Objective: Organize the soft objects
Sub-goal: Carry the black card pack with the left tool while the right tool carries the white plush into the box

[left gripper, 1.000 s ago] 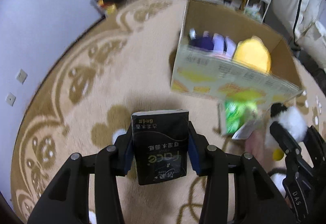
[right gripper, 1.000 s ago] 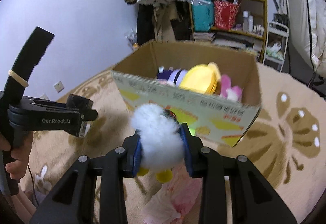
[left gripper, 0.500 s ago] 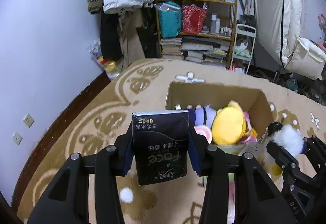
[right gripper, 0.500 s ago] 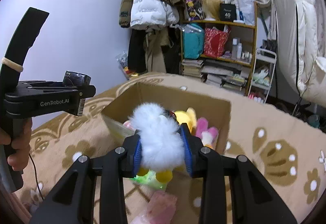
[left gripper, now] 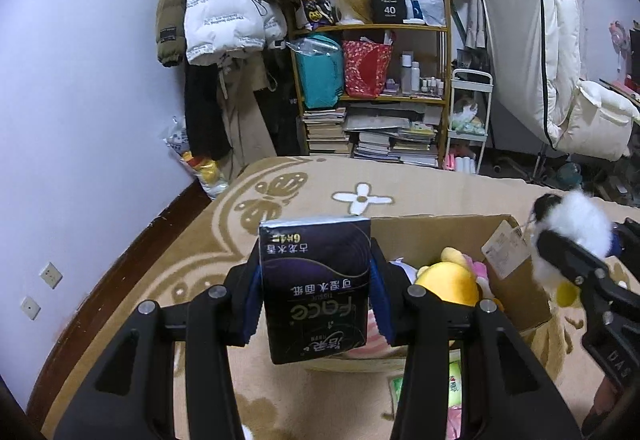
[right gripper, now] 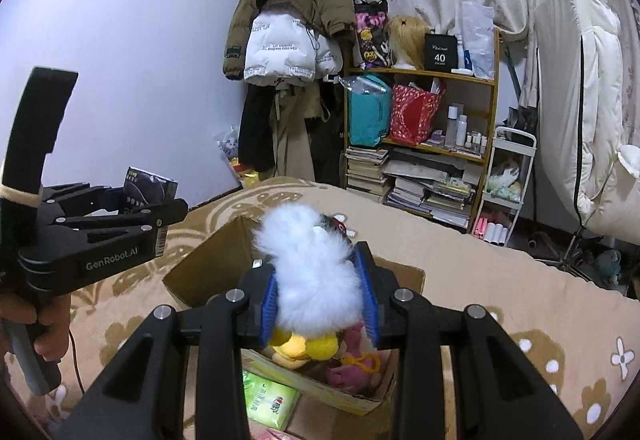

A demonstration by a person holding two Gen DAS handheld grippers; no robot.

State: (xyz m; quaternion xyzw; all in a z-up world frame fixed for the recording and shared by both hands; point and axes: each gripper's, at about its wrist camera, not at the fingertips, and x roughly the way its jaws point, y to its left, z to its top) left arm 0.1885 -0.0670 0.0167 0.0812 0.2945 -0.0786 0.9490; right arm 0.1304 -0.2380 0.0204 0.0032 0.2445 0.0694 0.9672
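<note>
Left gripper [left gripper: 316, 292]: I have it clamped on the dark tissue pack [left gripper: 315, 286], held above the cardboard box [left gripper: 516, 280], near edge.
Right gripper [right gripper: 319, 300]: pinching the white fluffy toy [right gripper: 312, 276] over the box's open top.
Doing it well: I'd lower both past the rim, release onto the plush already inside, one at a time.

The box [left gripper: 516, 272] sits on the rug [left gripper: 312, 179] before the shelf [left gripper: 372, 87], toys [left gripper: 448, 278] in it, a pack [right gripper: 270, 398] lying before it
</note>
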